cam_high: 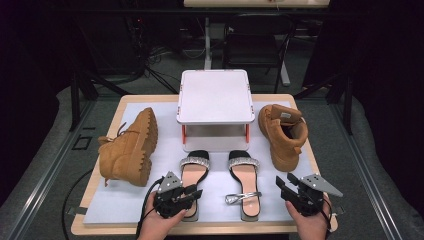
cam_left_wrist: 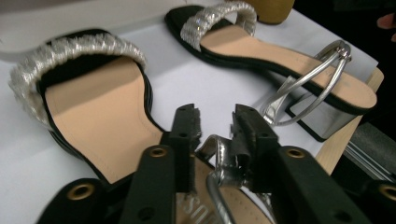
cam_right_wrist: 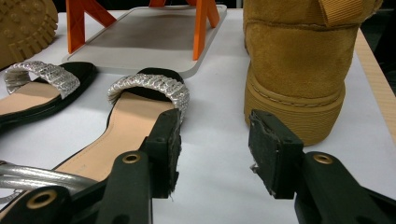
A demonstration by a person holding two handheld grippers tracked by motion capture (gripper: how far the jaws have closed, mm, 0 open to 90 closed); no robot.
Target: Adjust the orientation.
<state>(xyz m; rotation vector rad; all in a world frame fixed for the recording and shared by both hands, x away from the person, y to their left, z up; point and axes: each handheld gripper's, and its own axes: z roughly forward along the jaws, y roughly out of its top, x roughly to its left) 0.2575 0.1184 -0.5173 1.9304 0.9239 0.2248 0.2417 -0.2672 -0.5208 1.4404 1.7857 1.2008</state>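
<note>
The left claw (cam_high: pixel 192 192) sits low over the heel end of the left sandal (cam_high: pixel 192 172), at the near edge of the bench (cam_high: pixel 100 227). In the left gripper view its 2 jaws stand partly apart with the silver ankle strap (cam_left_wrist: pixel 219 161) of that sandal between them; the strap lies against the right jaw, but the pads do not look pressed together on it, so I read this as a loose, narrow gap rather than a firm hold. The sandal's long axis runs from near to far, toe toward the white rack (cam_high: pixel 214 95) at the far middle of the bench, so the claw comes at it from the heel end, along that axis.

The right claw (cam_high: pixel 285 187) hovers at the near right, jaws spread and empty, with the right sandal (cam_high: pixel 244 177) just to its left and the upright tan boot (cam_high: pixel 282 135) beyond it. A second tan boot (cam_high: pixel 130 147) lies on its side at the left.

The left hand is plainly the nearer to the left sandal; any lift probably turns on closing across the strap, not along it.
</note>
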